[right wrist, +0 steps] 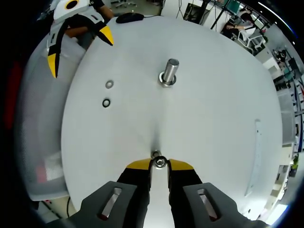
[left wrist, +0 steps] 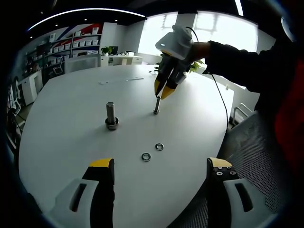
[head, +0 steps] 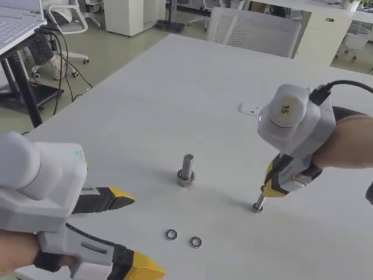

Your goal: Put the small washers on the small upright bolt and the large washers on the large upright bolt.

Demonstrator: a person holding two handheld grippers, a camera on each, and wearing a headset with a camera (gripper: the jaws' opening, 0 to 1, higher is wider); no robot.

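A large upright bolt (head: 187, 169) (left wrist: 111, 115) (right wrist: 168, 71) stands mid-table with a ring at its base. To its right is the small upright bolt (head: 258, 204) (left wrist: 156, 105). My right gripper (head: 268, 189) (right wrist: 159, 165) points down right over the small bolt, its jaws nearly together on a small washer (right wrist: 160, 162) at the bolt's top. Two small washers (head: 171, 234) (head: 196, 241) (left wrist: 146, 156) (right wrist: 106, 102) lie flat on the white table (head: 145, 116) in front of the large bolt. My left gripper (head: 137, 233) (left wrist: 160, 164) is open and empty, low at the near left, a short way from those washers.
A small white tag (head: 249, 108) lies on the table behind the right gripper. A mesh office chair (head: 250, 29) stands at the table's far edge. A desk with cables (head: 23, 52) is off to the left, beyond the table's edge.
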